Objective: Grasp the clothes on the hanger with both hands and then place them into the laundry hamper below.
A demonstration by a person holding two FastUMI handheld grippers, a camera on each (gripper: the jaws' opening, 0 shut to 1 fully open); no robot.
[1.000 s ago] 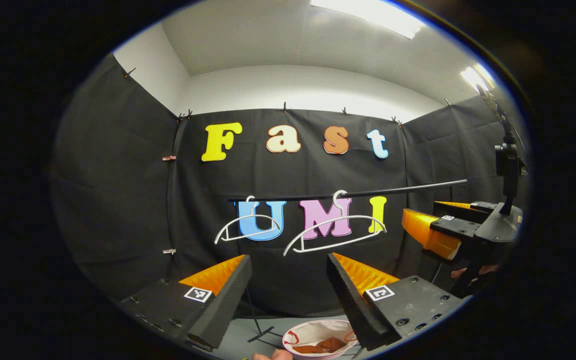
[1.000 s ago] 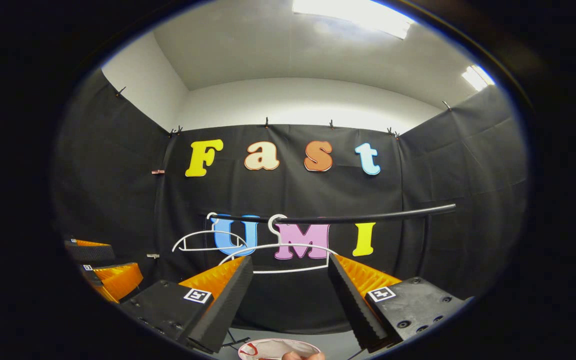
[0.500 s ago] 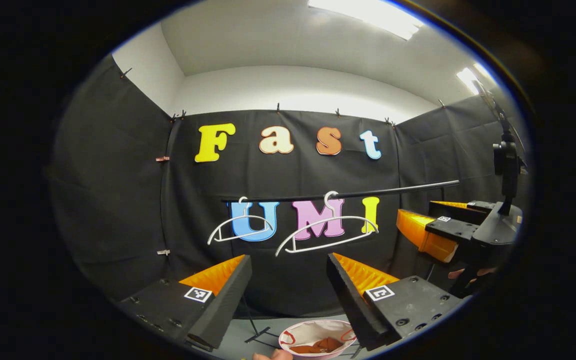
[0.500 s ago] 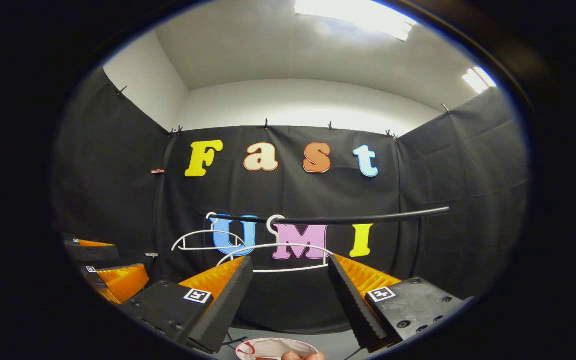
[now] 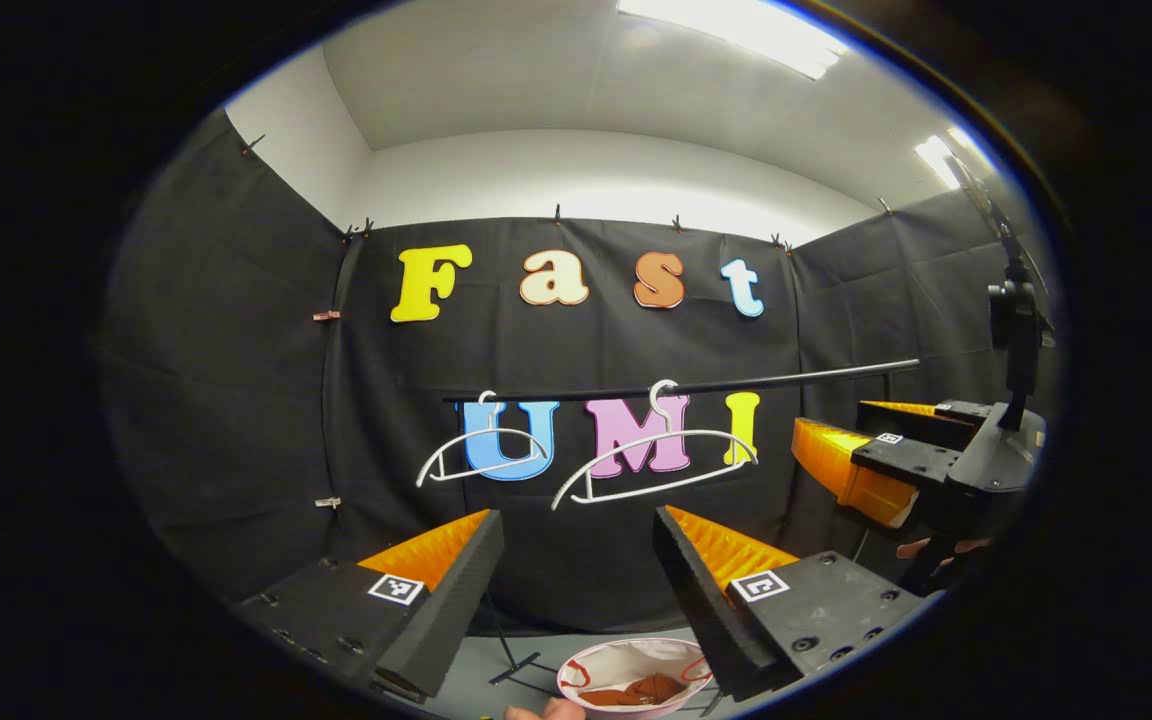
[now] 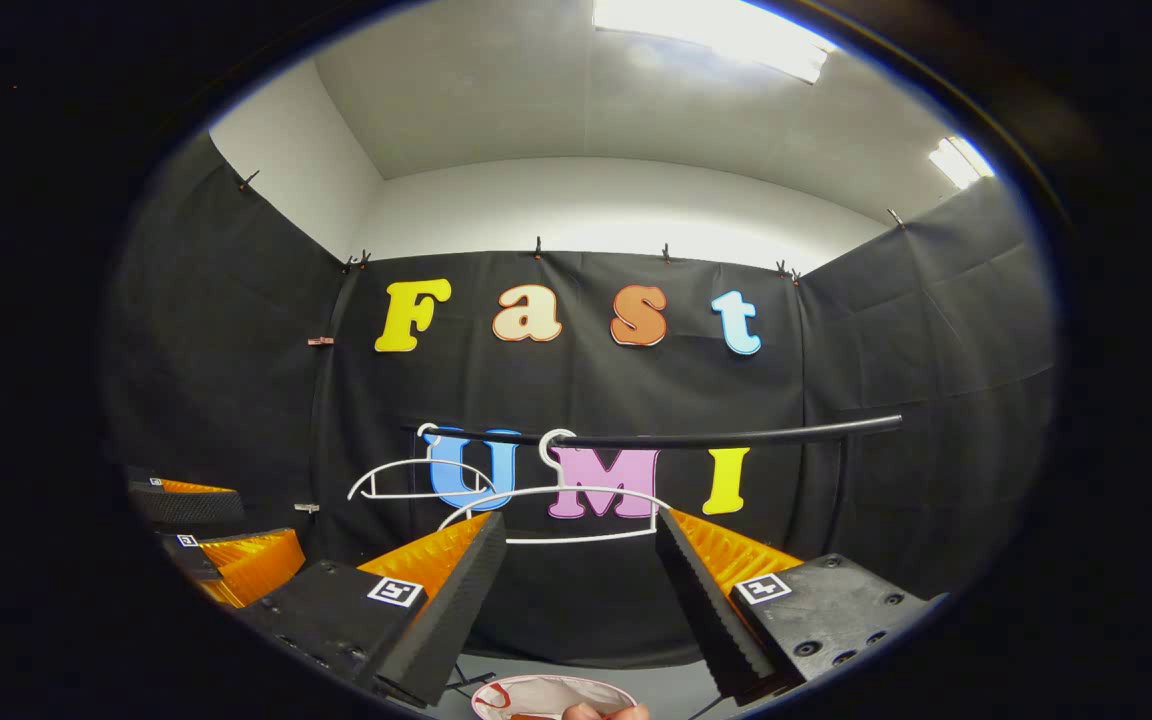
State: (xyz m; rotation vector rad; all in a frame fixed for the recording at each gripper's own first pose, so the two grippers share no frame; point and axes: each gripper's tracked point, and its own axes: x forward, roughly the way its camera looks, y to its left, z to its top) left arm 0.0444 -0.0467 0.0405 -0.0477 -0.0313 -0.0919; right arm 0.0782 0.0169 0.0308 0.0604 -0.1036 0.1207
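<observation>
Little is being changed since the earlier frames: in the left gripper view the rail and hangers are being seen slightly further left than a second ago, and the hamper is sitting a touch lower left.

The left hand-held gripper (image 5: 576, 560) is being held with its fingers spread wide, nothing between them. The right hand-held gripper (image 6: 581, 565) is likewise being held spread and empty; it is also being seen at the right edge of the left gripper view, gripped from below by a hand (image 5: 941, 548).

Beyond the fingers, two white hangers are being carried bare on a dark rail (image 5: 696, 386): the left hanger (image 5: 481, 450) farther off, the right hanger (image 5: 656, 455) nearer. Neither is being touched by a gripper.

Below, on the grey floor (image 5: 526, 675), the laundry hamper (image 5: 626, 662) is standing between the left gripper's fingers, with the brown clothes (image 5: 636, 690) lying inside it. A fingertip is being shown at its near rim.
</observation>
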